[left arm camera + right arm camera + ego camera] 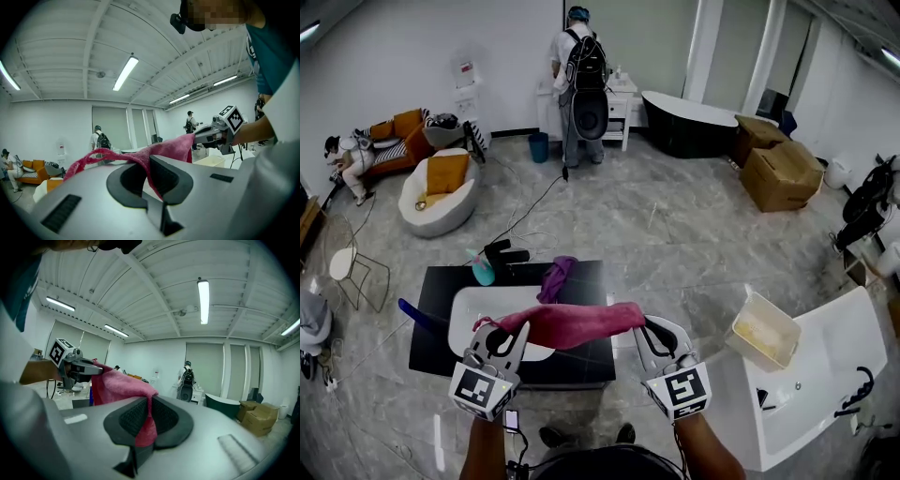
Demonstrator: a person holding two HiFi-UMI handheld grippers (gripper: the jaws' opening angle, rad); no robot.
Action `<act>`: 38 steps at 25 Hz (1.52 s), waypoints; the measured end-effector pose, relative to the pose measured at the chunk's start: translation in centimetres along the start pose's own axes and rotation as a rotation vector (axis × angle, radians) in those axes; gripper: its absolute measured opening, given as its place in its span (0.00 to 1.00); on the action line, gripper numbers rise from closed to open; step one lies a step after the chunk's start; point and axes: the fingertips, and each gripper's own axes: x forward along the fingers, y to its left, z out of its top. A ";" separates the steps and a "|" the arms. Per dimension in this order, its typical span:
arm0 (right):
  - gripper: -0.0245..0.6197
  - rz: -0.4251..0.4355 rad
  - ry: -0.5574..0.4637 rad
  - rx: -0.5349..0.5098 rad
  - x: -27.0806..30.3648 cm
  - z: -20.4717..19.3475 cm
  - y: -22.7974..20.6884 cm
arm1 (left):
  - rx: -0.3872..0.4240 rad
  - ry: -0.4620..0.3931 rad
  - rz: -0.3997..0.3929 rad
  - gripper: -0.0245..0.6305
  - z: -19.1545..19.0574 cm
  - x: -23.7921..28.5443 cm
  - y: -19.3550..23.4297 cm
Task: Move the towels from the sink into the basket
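White sink [470, 306], black counter [585, 364], marble floor [675, 239]

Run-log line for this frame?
left tool: shut on pink towel | right tool: shut on pink towel | purple towel: at sink | basket: right of sink

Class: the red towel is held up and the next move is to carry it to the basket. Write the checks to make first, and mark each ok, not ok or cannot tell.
1. Left gripper shut on the red towel: ok.
2. Right gripper shut on the towel's other end: ok.
3. Towel lifted off the sink, hanging between the grippers: ok.
4. Basket in view at the right, top open: ok.
5. Room left inside the basket: cannot tell.
6. Sink cleared: not ok, a purple towel lies at its far edge.
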 end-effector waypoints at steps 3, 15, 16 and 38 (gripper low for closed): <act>0.09 -0.027 0.000 -0.002 -3.5 -0.6 -2.8 | 0.004 -0.011 -0.025 0.05 0.9 1.9 -3.6; 0.09 -0.195 0.011 0.028 -14.4 -3.1 -14.3 | 0.020 -0.025 -0.196 0.05 3.0 11.5 -16.6; 0.09 -0.213 0.016 0.034 -15.1 -3.5 -15.1 | 0.022 -0.024 -0.214 0.06 3.2 12.4 -17.4; 0.09 -0.669 0.118 0.165 -24.2 -8.3 -19.0 | 0.071 -0.056 -0.710 0.05 2.8 21.3 -26.4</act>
